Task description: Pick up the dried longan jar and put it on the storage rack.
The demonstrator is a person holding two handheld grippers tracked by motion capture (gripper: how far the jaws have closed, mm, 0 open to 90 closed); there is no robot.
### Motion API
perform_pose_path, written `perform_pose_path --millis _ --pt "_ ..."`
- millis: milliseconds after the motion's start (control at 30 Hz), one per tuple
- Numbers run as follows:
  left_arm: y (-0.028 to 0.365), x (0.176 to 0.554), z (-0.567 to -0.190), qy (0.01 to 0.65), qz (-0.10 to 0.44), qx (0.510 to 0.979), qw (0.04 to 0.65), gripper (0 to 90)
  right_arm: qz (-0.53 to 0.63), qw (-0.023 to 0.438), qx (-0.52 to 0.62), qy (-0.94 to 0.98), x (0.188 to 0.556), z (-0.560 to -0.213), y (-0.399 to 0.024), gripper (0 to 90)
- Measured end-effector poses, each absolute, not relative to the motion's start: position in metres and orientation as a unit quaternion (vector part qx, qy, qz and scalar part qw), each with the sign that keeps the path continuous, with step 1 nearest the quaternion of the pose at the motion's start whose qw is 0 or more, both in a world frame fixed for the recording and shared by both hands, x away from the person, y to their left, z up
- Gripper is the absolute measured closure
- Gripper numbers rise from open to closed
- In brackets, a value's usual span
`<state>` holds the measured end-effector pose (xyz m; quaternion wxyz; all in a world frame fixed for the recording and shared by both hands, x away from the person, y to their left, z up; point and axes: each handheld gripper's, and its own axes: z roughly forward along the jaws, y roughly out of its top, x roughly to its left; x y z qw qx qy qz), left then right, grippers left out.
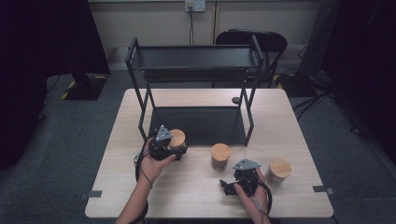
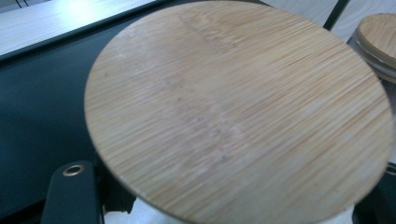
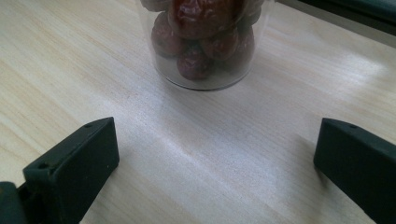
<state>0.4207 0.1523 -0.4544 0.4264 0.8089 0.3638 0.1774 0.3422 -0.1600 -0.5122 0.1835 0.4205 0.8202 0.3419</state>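
My left gripper (image 1: pixel 173 148) clamps jar (image 1: pixel 177 138) at shelf (image 1: pixel 196 125) front edge, jaws mostly hidden under lid; right gripper (image 1: pixel 232 185) spread wide on bare table (image 1: pixel 187 186), middle jar (image 1: pixel 220 156) ahead, top cut off

You've got pale bamboo lids with fine straight grain on the jars, the held jar's lid (image 2: pixel 238 112) especially. The middle jar (image 3: pixel 205 42) is clear glass packed with dark red wrinkly fruit, dates maybe, hard to say. Light wood-grain table (image 1: pixel 196 186), matte black shelf rack (image 1: pixel 196 58), black grippers with grey plates.
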Motion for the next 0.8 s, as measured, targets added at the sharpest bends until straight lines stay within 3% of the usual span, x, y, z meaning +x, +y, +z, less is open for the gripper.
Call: perform_pose_path --millis 800 --pt "0.148 0.436 -0.445 0.376 0.176 0.802 0.43 25.8 0.342 0.183 0.42 0.82 0.342 -0.512 -0.16 0.0"
